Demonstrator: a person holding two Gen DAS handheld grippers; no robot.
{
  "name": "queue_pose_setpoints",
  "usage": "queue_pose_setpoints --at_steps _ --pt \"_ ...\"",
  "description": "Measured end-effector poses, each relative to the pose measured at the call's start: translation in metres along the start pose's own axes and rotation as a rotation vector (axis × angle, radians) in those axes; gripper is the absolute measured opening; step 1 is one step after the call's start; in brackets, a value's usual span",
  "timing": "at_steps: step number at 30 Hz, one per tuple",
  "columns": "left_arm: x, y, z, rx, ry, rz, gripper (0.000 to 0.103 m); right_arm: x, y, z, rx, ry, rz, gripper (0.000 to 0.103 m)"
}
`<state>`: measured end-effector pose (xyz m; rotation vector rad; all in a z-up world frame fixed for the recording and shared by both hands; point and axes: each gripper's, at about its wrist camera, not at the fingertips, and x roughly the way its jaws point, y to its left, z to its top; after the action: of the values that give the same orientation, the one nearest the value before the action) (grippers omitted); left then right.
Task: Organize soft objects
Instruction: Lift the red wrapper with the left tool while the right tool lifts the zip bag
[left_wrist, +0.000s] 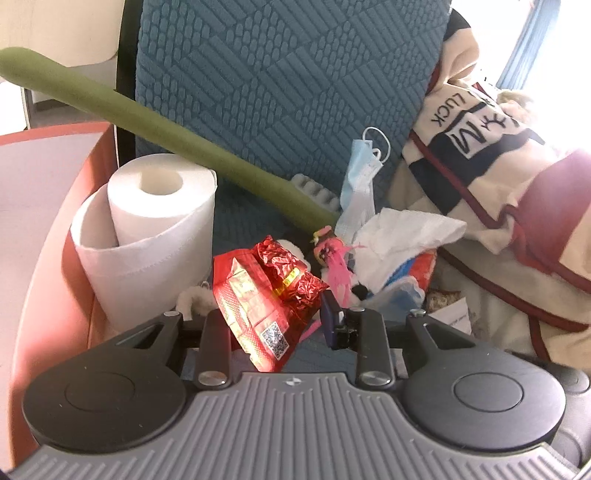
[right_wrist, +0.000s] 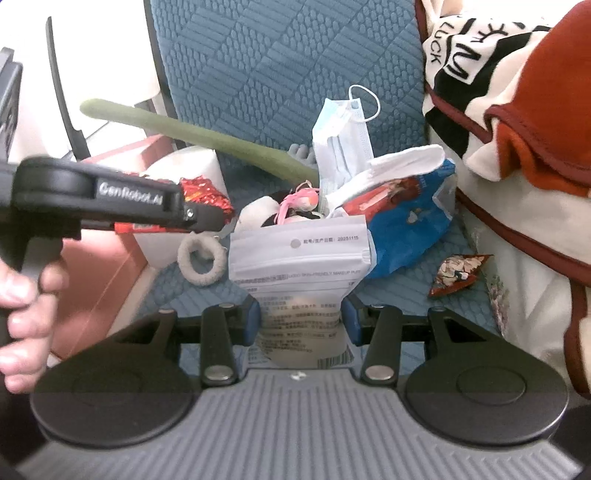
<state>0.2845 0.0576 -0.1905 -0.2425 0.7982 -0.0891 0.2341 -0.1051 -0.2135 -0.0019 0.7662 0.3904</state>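
At lower left, the left tool (left_wrist: 280, 325) clenches a crinkled red foil packet (left_wrist: 266, 295) beside the toilet roll (left_wrist: 155, 221); at centre, the right tool (right_wrist: 301, 317) grips a white resealable pouch (right_wrist: 299, 266) on the blue seat cushion (right_wrist: 406, 288).

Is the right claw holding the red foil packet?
No, the right claw grips a white printed pouch; the red foil packet sits in the left claw.

Two packets lifted

I see the crumpled red foil packet (left_wrist: 266, 291) low centre, the white pouch (right_wrist: 299, 266) upright (lower middle).
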Motion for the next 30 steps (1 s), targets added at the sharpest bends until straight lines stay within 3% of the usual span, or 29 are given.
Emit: queue_pose_setpoints --at_steps 20,30 --pt "-0.072 -0.009 -0.053 -0.049 0.015 -0.047 0.035 -0.053 0.005 -0.016 0.07 0.035 0.018 0.048" --pt "-0.117 -0.011 -0.063 -0.082 -0.007 -0.062 0.035 -0.09 0.02 -0.008 0.066 0.019 0.048 0.048"
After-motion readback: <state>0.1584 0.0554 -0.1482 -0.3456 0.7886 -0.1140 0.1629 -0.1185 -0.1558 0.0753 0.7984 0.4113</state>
